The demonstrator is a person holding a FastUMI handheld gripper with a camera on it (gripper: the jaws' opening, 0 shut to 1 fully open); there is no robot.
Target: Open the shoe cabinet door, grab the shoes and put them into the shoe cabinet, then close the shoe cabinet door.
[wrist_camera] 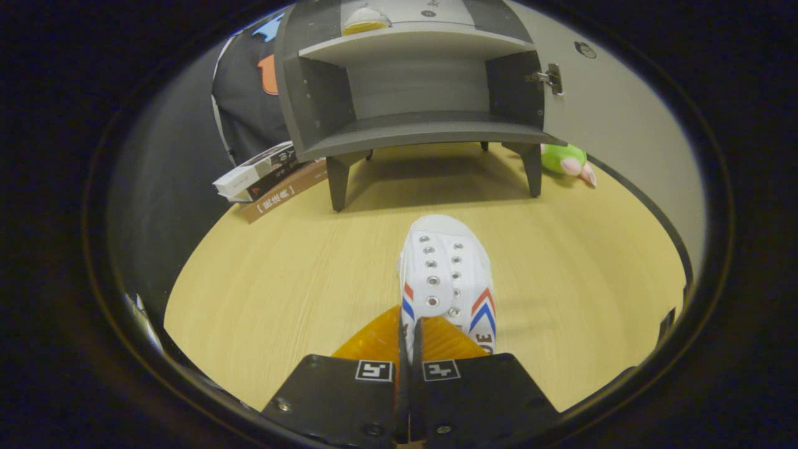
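Pale wood table [280,280] spreads under everything. Grey shoe cabinet [411,93] stands beyond, its door [617,125] swung wide to the right, so the lower shelf gapes ready. Books [268,178] lie by its left leg, a green plush toy [564,161] by the right. I've got the white shoe [446,280] toe-forward, aimed at that opening. My jaws are nearly closed, pinching the heel edge thin between them, gripper [408,340] holding firm, I'd judge.
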